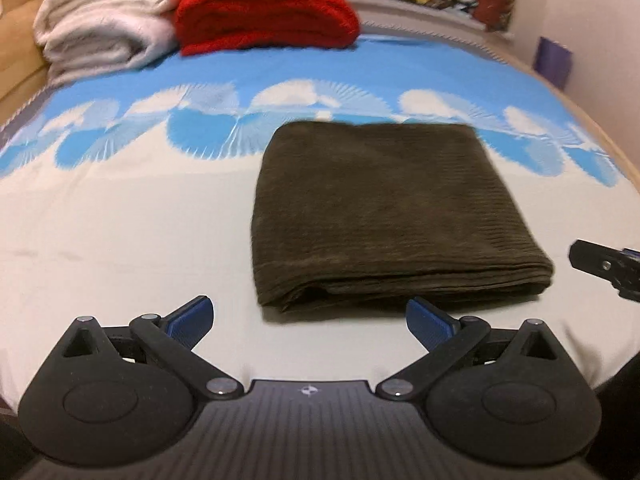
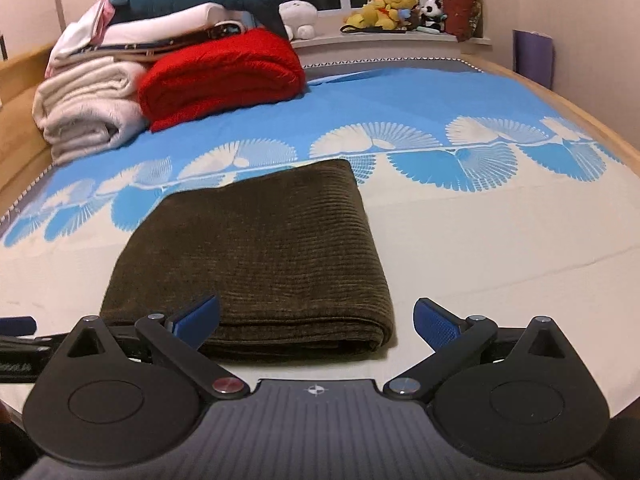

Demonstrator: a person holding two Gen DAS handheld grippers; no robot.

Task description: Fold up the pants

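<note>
The dark olive corduroy pants (image 1: 392,212) lie folded into a flat rectangle on the bed, the stacked fold edges facing me; they also show in the right wrist view (image 2: 260,256). My left gripper (image 1: 310,322) is open and empty, just short of the pants' near edge, toward their left corner. My right gripper (image 2: 318,324) is open and empty at the near edge, its left finger (image 2: 198,320) in front of the fold. The right gripper's tip (image 1: 600,266) shows at the right of the left wrist view.
The bed sheet (image 2: 480,240) is cream near me and blue with white fan patterns farther off. A folded red blanket (image 2: 224,72) and cream blankets (image 2: 84,112) are stacked at the far left. Plush toys (image 2: 384,8) sit on the sill. A wooden bed frame (image 2: 580,116) runs along the right.
</note>
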